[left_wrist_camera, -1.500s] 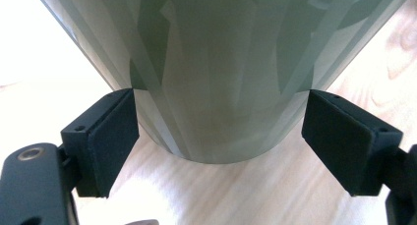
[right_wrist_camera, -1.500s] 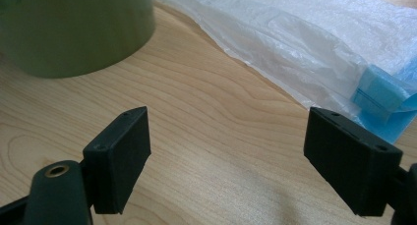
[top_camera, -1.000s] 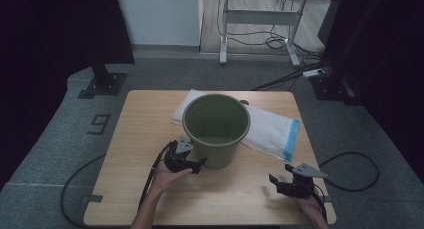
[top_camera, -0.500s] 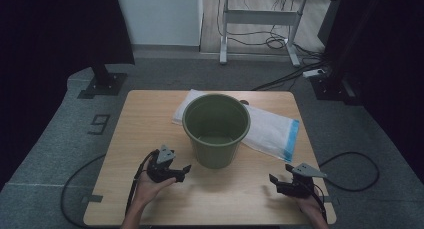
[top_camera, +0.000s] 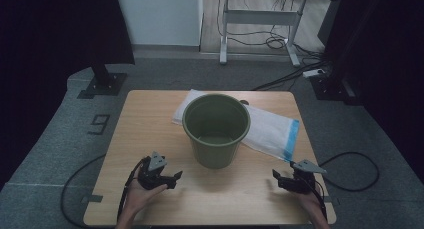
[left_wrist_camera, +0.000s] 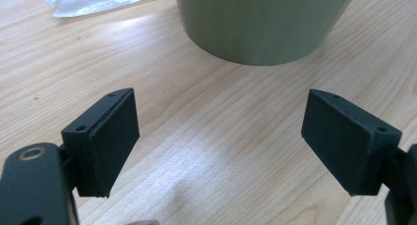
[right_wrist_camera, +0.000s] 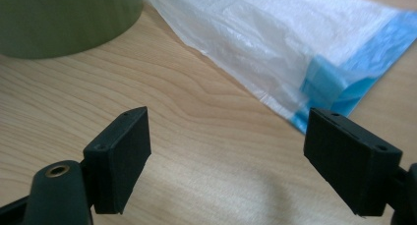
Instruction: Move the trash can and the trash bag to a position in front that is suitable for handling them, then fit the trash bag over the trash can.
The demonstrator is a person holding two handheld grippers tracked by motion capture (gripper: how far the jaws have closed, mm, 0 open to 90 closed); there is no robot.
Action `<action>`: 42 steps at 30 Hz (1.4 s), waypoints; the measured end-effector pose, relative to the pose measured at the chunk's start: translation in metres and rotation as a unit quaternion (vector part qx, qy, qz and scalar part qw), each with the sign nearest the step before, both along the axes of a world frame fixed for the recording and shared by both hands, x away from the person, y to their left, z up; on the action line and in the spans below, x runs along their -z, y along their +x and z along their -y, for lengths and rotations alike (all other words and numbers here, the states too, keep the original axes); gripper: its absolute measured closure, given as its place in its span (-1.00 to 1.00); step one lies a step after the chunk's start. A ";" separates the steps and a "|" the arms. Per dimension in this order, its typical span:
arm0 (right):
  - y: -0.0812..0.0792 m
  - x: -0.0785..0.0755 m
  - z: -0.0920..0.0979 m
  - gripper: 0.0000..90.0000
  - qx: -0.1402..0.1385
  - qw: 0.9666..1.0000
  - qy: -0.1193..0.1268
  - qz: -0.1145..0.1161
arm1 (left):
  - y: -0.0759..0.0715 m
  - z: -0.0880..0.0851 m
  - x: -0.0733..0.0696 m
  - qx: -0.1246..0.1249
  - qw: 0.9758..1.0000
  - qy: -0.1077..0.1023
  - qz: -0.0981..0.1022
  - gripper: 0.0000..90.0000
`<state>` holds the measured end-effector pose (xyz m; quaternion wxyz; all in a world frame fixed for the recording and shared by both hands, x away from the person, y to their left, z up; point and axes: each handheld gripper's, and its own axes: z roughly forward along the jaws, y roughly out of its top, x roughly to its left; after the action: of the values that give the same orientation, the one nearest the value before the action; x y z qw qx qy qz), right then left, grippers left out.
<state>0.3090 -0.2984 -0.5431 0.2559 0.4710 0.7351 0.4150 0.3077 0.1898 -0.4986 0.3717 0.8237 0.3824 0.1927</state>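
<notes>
Both hand-held grippers are being held wide and empty near the green bucket: left hand-held gripper before it, right hand-held gripper beside the white bag.

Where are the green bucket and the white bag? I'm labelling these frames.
green bucket (top_camera: pixel 216 139): high view, front of its outer wall.
white bag (top_camera: pixel 267 131): high view, bare white part right of the bucket.

- A white desk stands on the floor beyond the far edge of the surface.
- Cables lie tangled under the desk.
- A black stand base sits off the far left corner.
- A "9" mark lies left of the surface.
</notes>
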 end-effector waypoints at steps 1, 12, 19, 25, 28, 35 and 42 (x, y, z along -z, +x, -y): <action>0.001 -0.001 -0.002 -0.62 -0.001 1.000 -0.008 0.004 | 0.000 -0.001 0.000 -0.004 1.000 -0.001 0.000 -0.68; 0.035 -0.016 -0.025 -0.62 -0.021 0.997 -0.070 0.023 | -0.001 -0.010 0.002 -0.008 1.000 -0.015 -0.005 -0.68; 0.091 -0.010 -0.040 -0.67 -0.029 0.997 -0.075 -0.017 | -0.004 -0.014 0.002 -0.018 0.999 -0.024 0.010 -0.67; 0.108 -0.001 -0.047 -0.59 -0.039 0.997 -0.062 -0.035 | -0.003 -0.015 0.003 -0.021 0.999 -0.027 0.004 -0.67; 0.112 0.008 -0.046 -0.54 -0.043 0.995 -0.074 -0.053 | -0.003 -0.018 0.003 -0.027 0.999 -0.029 0.004 -0.67; 0.113 0.008 -0.040 0.28 -0.047 0.996 -0.045 -0.062 | -0.005 -0.021 0.003 -0.039 0.998 -0.047 0.000 -0.67; 0.111 0.004 -0.035 0.89 -0.042 0.995 -0.055 -0.075 | -0.004 -0.020 0.004 -0.039 0.998 -0.045 0.000 -0.66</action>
<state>0.4204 -0.2636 -0.5471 0.2079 0.4546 0.7931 0.3480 0.3041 0.2099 -0.5028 0.4004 0.7905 0.4226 0.1902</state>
